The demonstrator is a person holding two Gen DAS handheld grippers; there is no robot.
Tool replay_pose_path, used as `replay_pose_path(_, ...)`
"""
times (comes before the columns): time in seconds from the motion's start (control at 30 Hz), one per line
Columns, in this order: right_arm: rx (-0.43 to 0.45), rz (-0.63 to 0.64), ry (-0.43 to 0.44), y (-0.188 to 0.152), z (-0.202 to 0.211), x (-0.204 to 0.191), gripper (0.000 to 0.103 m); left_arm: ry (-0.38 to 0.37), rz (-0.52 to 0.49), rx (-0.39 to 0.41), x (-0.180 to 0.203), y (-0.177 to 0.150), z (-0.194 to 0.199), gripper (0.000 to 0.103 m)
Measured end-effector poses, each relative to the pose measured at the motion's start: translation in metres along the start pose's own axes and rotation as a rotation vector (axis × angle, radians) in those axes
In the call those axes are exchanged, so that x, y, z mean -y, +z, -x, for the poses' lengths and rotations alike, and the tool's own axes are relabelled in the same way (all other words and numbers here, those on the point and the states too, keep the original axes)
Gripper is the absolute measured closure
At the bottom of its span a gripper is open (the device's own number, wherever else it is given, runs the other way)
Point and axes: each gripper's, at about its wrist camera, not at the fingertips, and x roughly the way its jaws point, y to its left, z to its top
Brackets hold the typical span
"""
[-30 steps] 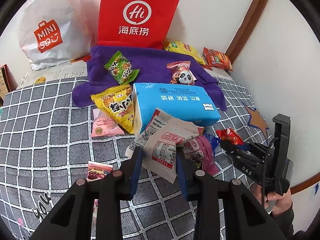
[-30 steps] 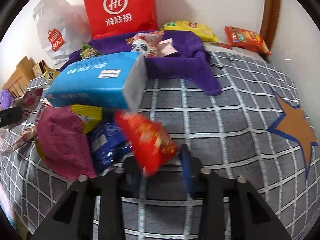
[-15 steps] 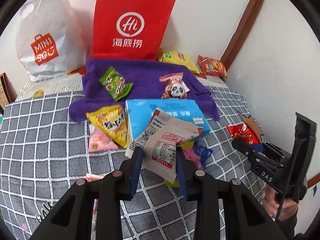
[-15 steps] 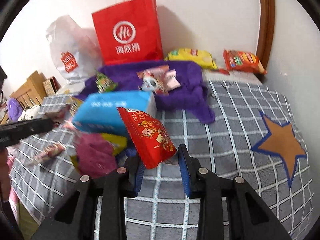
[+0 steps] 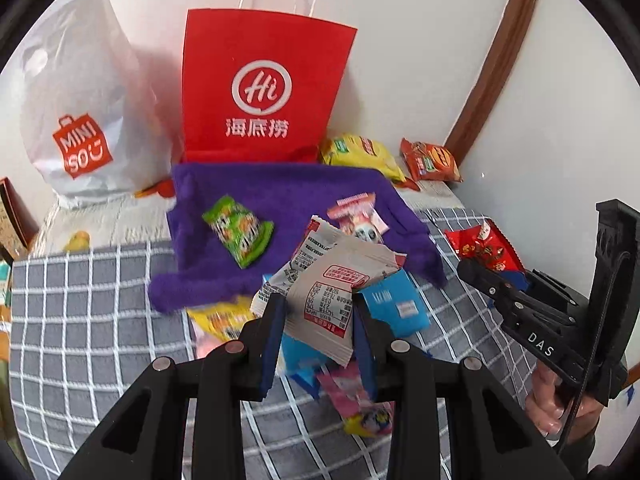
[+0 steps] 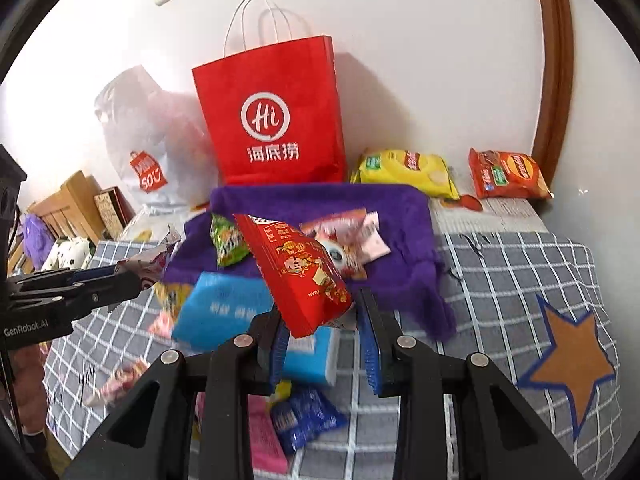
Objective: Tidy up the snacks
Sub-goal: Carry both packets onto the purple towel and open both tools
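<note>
At the bottom centre of each wrist view, a gripper clamps a snack above the grey checked bedcover (image 6: 500,280): the left gripper (image 5: 318,332) is closed on a white snack packet (image 5: 332,284) with a red-bordered label, and the right gripper (image 6: 324,336) is closed on a red snack packet (image 6: 298,272). Just beyond them, mid-frame, a blue tissue pack (image 6: 224,310) lies among loose snacks, with a purple towel (image 5: 288,196) behind it carrying a green snack packet (image 5: 240,236) and a panda snack packet (image 5: 358,220). Farthest, toward the top of the frame, a red Haidilao paper bag (image 5: 264,88) and a white Miniso bag (image 5: 84,120) stand at the wall, with a yellow chip bag (image 6: 408,168) and an orange chip bag (image 6: 508,174) at the upper right.
</note>
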Motion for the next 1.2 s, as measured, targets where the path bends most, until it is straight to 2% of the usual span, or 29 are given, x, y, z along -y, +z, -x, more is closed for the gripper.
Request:
replay_pose_path(0.33,0.002,0.003,0.000,0.048,-0.047,-0.008,0.071,0.018,-0.001,0.015,-0.025,0.045,-0.024,0.072)
replay_pose_path(0.63,-0.010,-0.003,-0.042,0.074,-0.096,0.005,0.071,0.023,0.006,-0.010,-0.045,0.078,-0.067,0.072)
replay_pose_path(0.87,-0.041,-0.024,-0.062,0.081,-0.132,0.017,0.071,0.021,0.009,-0.042,-0.053,0.090,-0.096,0.072)
replay_pose_path(1.2,-0.100,-0.005,-0.074,0.069,-0.165,0.015,0.070,0.020,0.004,-0.097,-0.057,0.087,-0.130,0.072)
